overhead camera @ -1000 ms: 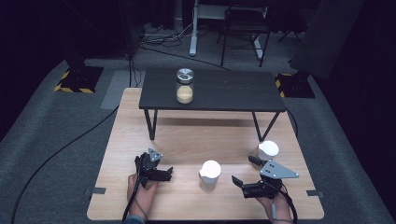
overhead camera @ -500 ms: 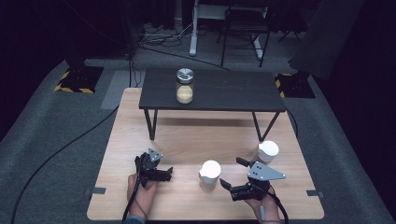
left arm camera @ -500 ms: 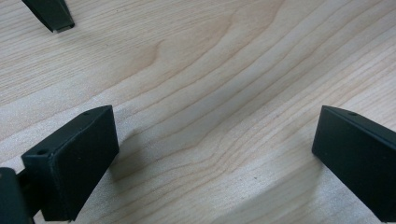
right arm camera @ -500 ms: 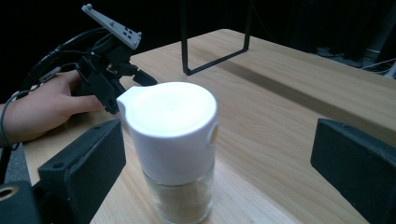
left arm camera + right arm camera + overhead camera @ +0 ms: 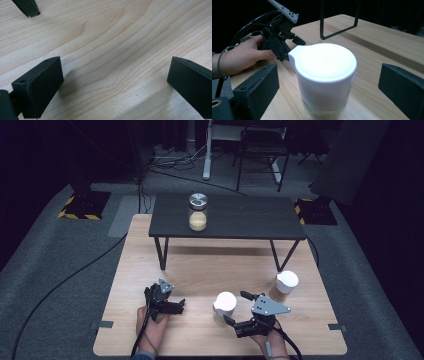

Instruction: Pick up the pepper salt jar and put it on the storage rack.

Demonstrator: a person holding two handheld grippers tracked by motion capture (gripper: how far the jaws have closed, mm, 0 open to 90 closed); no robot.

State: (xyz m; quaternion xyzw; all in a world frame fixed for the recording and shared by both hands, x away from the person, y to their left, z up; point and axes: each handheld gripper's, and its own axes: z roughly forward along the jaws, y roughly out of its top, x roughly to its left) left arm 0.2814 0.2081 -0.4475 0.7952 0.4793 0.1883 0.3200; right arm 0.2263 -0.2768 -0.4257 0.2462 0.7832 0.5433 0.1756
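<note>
Leftward since a second ago, my right gripper (image 5: 234, 309) now brackets the white-lidded glass jar (image 5: 224, 306) near the wooden table's (image 5: 200, 270) front edge — jaws wide, empty. Glass looks slippery, fragile — I'd grip below the lid.

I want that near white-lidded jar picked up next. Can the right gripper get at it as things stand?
Probably yes. The right gripper is open, and in its own view the white-lidded jar stands between its jaws, untouched, with bare wooden table around it.

Dark lab or studio: black curtains, hazard-taped floor plates (image 5: 82, 205), loose cables (image 5: 165, 162), grey carpet.
</note>
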